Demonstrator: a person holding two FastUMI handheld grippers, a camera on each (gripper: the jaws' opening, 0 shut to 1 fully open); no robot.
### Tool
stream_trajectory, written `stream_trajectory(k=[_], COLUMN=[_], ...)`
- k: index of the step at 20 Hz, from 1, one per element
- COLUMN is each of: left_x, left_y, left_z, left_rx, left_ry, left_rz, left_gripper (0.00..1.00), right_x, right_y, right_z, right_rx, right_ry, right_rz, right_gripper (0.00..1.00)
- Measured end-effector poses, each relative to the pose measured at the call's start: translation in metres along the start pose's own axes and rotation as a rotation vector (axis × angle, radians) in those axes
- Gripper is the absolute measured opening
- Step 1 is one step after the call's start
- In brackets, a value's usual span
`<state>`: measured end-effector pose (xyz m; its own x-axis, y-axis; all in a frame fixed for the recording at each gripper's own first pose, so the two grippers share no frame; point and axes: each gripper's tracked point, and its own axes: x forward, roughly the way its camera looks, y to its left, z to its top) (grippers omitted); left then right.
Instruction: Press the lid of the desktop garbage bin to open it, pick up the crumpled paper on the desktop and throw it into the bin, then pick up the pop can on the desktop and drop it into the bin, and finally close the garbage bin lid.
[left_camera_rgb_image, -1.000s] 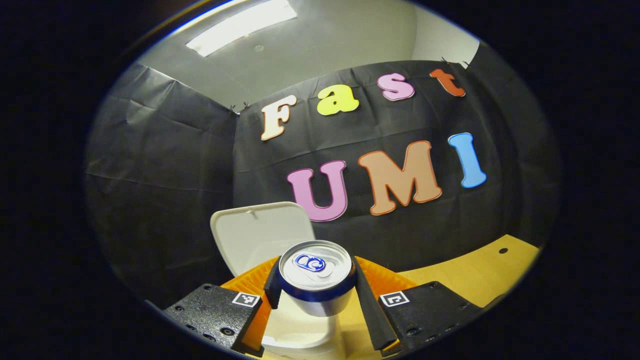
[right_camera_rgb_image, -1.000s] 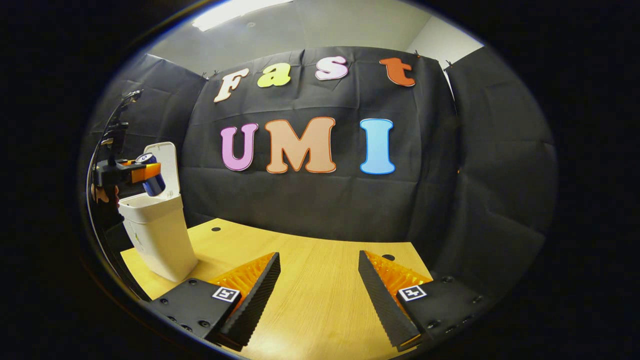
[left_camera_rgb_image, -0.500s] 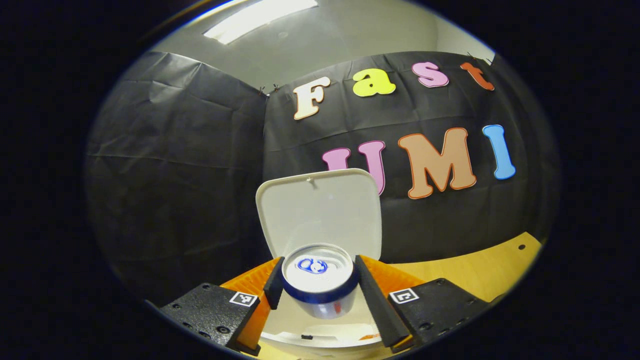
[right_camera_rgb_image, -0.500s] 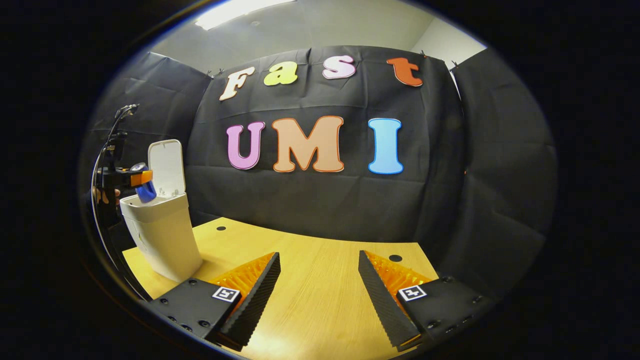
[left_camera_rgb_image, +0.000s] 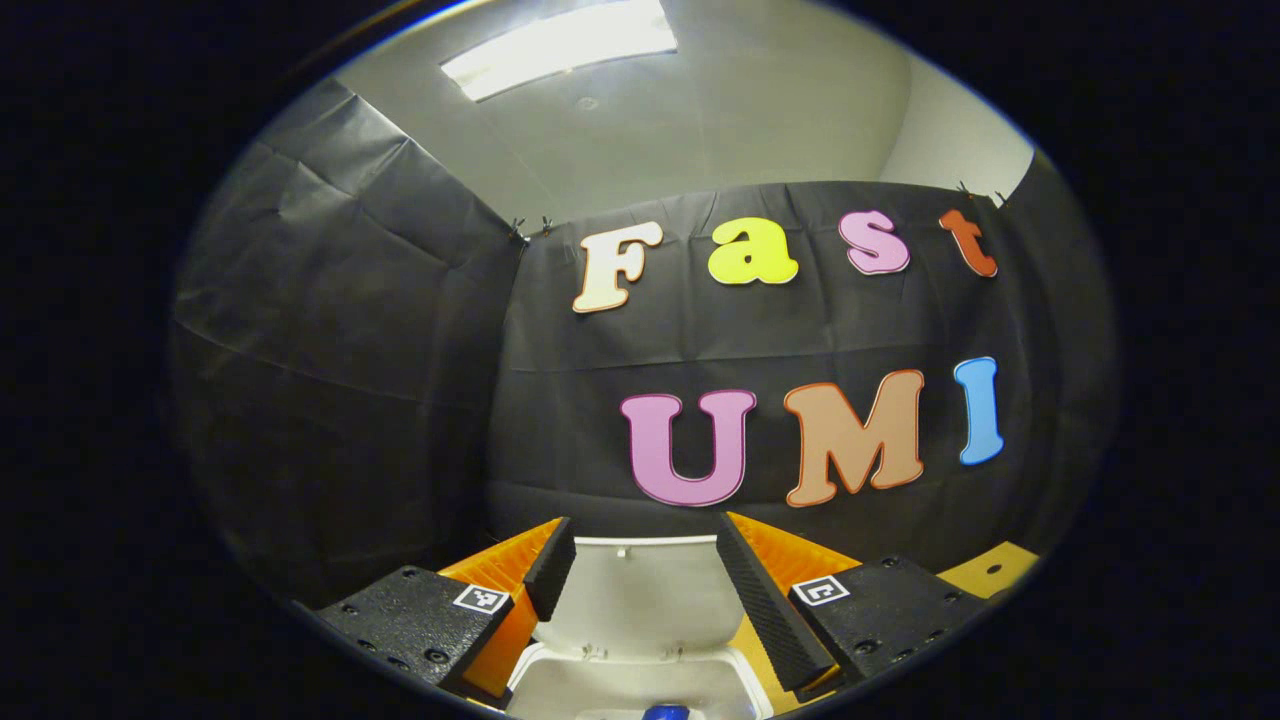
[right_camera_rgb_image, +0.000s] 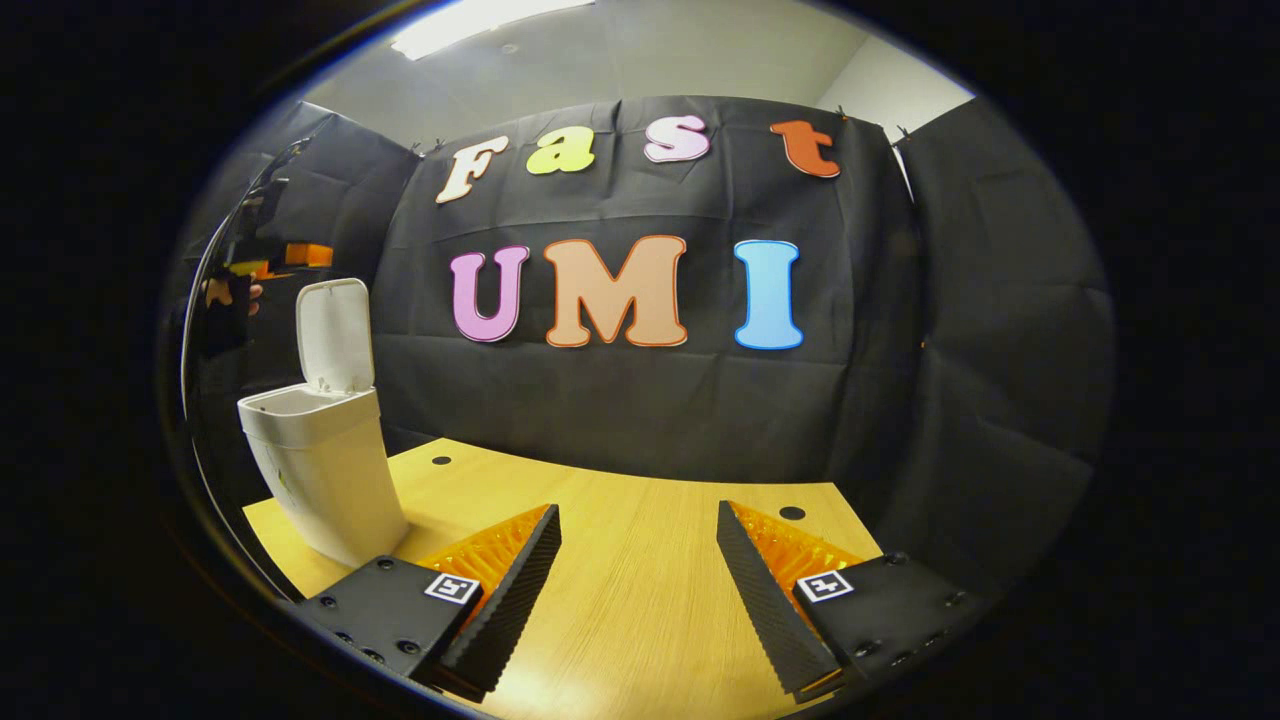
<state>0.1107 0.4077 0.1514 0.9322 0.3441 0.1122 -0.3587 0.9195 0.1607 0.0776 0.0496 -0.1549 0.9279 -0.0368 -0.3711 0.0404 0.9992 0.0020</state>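
Observation:
My left gripper (left_camera_rgb_image: 645, 535) stands open and holds nothing, hovering above the white bin (left_camera_rgb_image: 640, 690). The bin's lid (left_camera_rgb_image: 650, 600) stands upright between my fingers. A blue bit of the pop can (left_camera_rgb_image: 665, 712) shows down inside the bin's opening. In the right gripper view the bin (right_camera_rgb_image: 325, 480) stands at the table's left end with its lid (right_camera_rgb_image: 335, 335) raised, and the left gripper (right_camera_rgb_image: 303, 255) hangs above and left of the lid, held by a hand (right_camera_rgb_image: 235, 292). My right gripper (right_camera_rgb_image: 640, 515) is open over the wooden table (right_camera_rgb_image: 640, 600), with nothing between its fingers.
Black cloth walls close the booth behind and on both sides. The table has small round holes (right_camera_rgb_image: 791, 513) near its back edge. A dark stand with a cable (right_camera_rgb_image: 215, 300) rises left of the bin.
The left gripper opened and the pop can dropped into the bin. That gripper then rose above the lid. The right gripper stayed put.

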Motion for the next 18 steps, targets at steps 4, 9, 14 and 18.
stream_trajectory(k=[4,9,14,18], left_x=[0.042,0.063,0.034,-0.007], left_y=[0.0,0.008,0.002,0.002], left_z=[-0.016,-0.05,-0.048,-0.051], left_rx=[-0.03,0.007,-0.006,-0.027], left_ry=[0.082,0.171,0.151,0.132], left_rz=[-0.038,-0.018,-0.041,-0.035], left_gripper=[0.87,0.87,0.89,0.93], right_x=[-0.011,-0.018,-0.01,0.006], right_y=[-0.012,-0.023,-0.016,0.003], right_z=[-0.009,-0.011,-0.01,-0.009], right_rx=[0.04,0.056,0.041,0.037], right_ry=[0.003,0.0,0.008,0.012], right_rz=[-0.059,-0.104,-0.084,-0.025], right_gripper=[0.99,0.99,0.99,0.99])
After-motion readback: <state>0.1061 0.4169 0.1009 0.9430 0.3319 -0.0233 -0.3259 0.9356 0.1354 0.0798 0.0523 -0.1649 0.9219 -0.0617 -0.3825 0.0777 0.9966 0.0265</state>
